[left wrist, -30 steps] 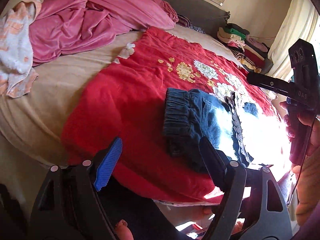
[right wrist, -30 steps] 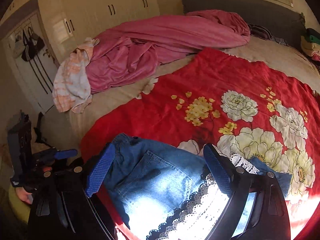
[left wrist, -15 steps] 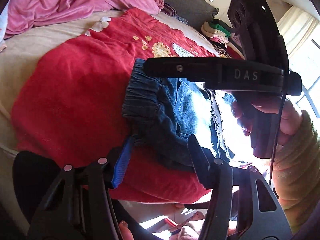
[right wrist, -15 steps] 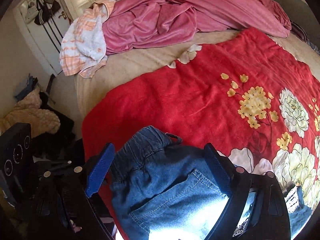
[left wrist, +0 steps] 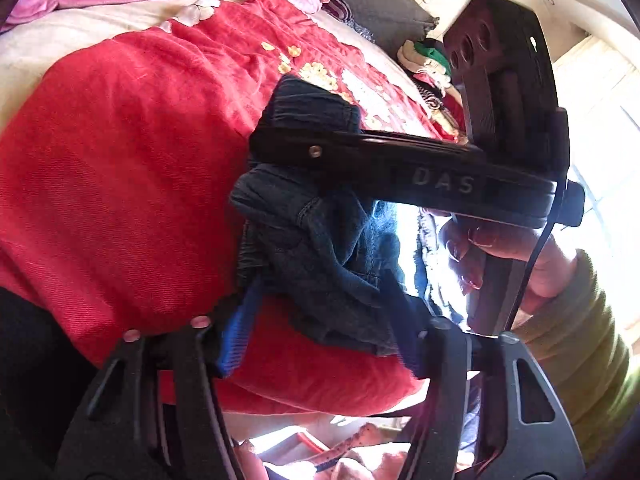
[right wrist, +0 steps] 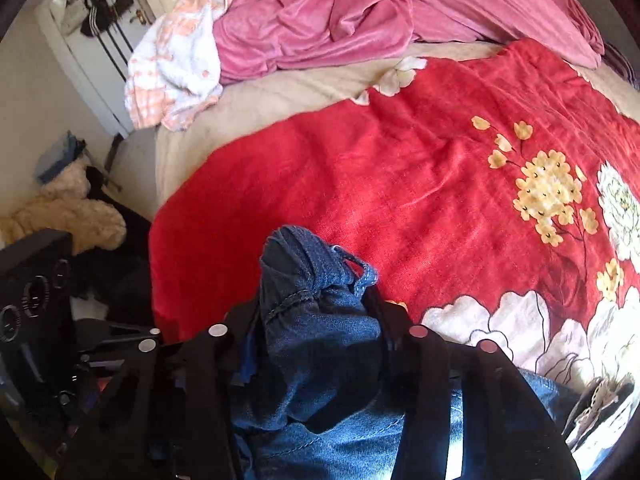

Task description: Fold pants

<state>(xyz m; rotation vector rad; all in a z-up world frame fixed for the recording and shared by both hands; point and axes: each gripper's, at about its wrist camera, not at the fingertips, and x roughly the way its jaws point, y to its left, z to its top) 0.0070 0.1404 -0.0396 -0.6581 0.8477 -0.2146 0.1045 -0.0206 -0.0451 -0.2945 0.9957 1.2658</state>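
Blue denim pants (left wrist: 320, 248) with a gathered waistband and lace trim lie on a red flowered blanket (left wrist: 120, 168) at the bed's near edge. My left gripper (left wrist: 320, 320) straddles the near bunched edge of the pants, jaws partly apart, denim between them. My right gripper (right wrist: 316, 344) is shut on the waistband end of the pants (right wrist: 312, 312), which bunches up between its fingers. The right tool's body (left wrist: 460, 176) crosses the left wrist view above the pants. The left tool (right wrist: 36, 312) shows at the left of the right wrist view.
Pink bedding (right wrist: 340, 20) and a white-orange towel (right wrist: 176, 64) lie at the far side of the bed. A stack of folded clothes (left wrist: 428, 64) sits at the far right. Clutter and a door (right wrist: 100, 40) are on the floor side, left.
Both grippers moved in onto the pants. The right gripper closed from wide open onto the waistband; the left jaws narrowed around the near edge. The right tool swung across the left view.
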